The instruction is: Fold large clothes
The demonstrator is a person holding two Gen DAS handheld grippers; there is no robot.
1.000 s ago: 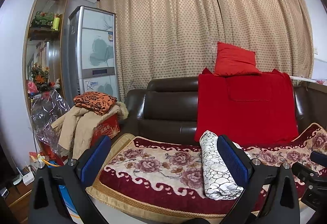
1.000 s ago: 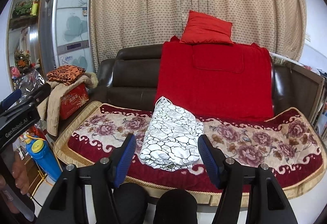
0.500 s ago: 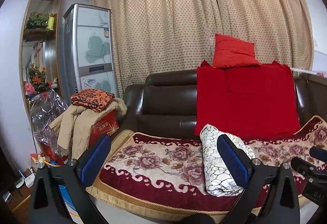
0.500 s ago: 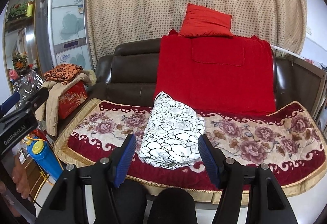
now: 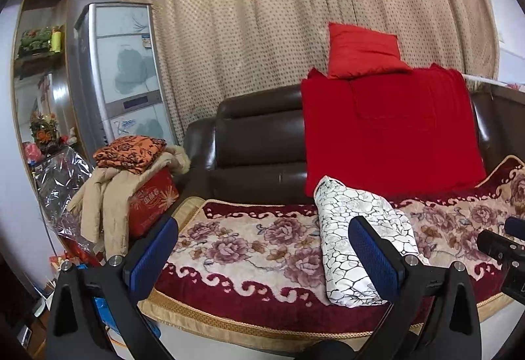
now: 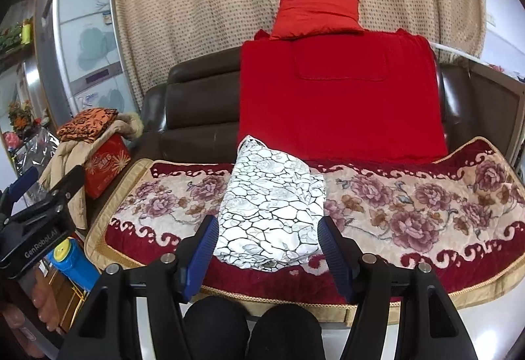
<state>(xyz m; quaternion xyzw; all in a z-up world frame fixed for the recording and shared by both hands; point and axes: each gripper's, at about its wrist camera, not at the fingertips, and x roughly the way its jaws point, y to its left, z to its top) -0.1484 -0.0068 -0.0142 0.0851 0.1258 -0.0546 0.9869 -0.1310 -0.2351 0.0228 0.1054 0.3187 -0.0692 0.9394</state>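
Observation:
A folded white cloth with a black crackle pattern [image 6: 272,202] lies on the floral seat cover [image 6: 410,199] of a dark leather sofa [image 6: 197,104]. My right gripper [image 6: 267,250] hangs open in front of the cloth's near edge, nothing between its blue pads. The same cloth [image 5: 357,235] shows right of centre in the left wrist view. My left gripper [image 5: 262,256] is open and empty, short of the sofa's front edge and left of the cloth. The right gripper's body [image 5: 502,251] pokes in at the right edge there.
A red blanket [image 6: 338,91] drapes the sofa back with a red cushion [image 6: 316,12] on top. Left of the sofa a red box [image 5: 152,199] carries a beige coat and an orange folded cloth [image 5: 129,153]. A tall cabinet [image 5: 121,74], curtain and blue bottle [image 6: 70,261] stand around.
Both grippers have come closer to the sofa and a little lower. The cloth looms larger in both views. Both jaws stay as wide as before.

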